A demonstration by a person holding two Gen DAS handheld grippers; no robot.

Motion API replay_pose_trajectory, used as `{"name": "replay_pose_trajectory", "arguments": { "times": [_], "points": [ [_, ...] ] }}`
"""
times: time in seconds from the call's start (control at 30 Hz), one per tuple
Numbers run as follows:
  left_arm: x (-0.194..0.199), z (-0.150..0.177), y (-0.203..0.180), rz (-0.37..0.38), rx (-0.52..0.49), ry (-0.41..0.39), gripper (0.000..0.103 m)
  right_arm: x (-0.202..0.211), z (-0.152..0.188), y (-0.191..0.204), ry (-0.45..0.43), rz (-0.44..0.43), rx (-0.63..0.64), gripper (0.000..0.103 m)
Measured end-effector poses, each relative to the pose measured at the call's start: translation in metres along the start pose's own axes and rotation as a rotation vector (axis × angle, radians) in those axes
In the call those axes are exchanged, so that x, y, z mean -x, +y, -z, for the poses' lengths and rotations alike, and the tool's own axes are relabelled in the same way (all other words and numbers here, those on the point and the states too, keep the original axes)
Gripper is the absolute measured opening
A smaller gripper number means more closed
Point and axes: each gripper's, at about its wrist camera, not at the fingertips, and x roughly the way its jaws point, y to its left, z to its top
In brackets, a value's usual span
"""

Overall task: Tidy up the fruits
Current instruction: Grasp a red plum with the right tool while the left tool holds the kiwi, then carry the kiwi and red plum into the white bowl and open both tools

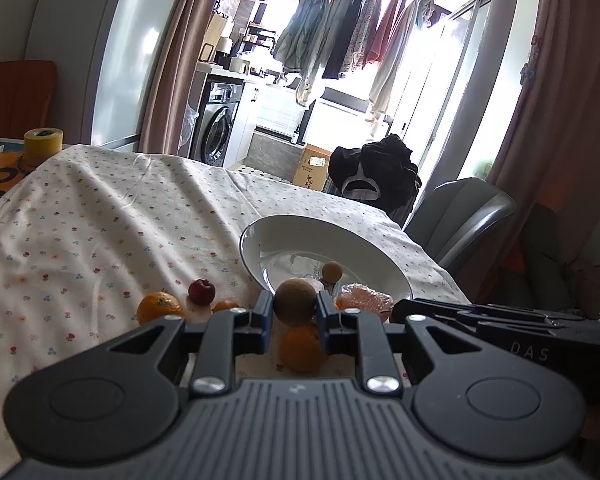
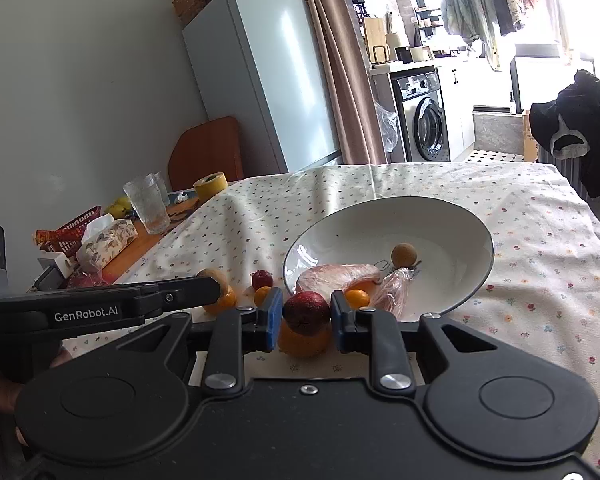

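My left gripper (image 1: pixel 295 306) is shut on a brown kiwi (image 1: pixel 295 305), held above an orange (image 1: pixel 300 348) near the white plate (image 1: pixel 256 236). My right gripper (image 2: pixel 306 314) is shut on a dark red fruit (image 2: pixel 307 312), above an orange (image 2: pixel 304 342) at the plate's (image 2: pixel 452 208) near rim. The plate holds a small tan round fruit (image 2: pixel 404 255), a wrapped pink fruit (image 2: pixel 340 274), a small orange fruit (image 2: pixel 357 298) and a plastic-wrapped piece (image 2: pixel 394 286). An orange (image 1: pixel 159 307) and a small red fruit (image 1: pixel 201 291) lie on the cloth. The left gripper arm (image 2: pixel 100 306) crosses the right view.
The table wears a flowered cloth (image 1: pixel 80 220). A yellow tape roll (image 2: pixel 209 185), glass (image 2: pixel 148 204), tissue pack (image 2: pixel 108 240) and red basket (image 2: pixel 74 224) stand at the far left. A grey chair (image 1: pixel 460 216) with dark clothes (image 1: pixel 380 168) stands beyond the table's right edge.
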Motion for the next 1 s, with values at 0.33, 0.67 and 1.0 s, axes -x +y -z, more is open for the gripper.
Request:
{"name": "replay_pose_trajectory", "arguments": {
  "times": [0.33, 0.67, 1.0],
  "points": [
    [-0.006, -0.015, -0.008, 0.025, -0.030, -0.010, 0.021, 0.002, -0.007, -0.012, -0.020, 0.031, -0.014, 0.024],
    [-0.030, -0.025, -0.022, 0.054, -0.045, 0.010, 0.021, 0.006, -0.017, -0.031, -0.052, 0.073, -0.034, 0.024],
    [-0.056, -0.031, -0.040, 0.080, -0.068, 0.034, 0.021, 0.008, -0.020, -0.051, -0.066, 0.100, -0.058, 0.024]
  ]
}}
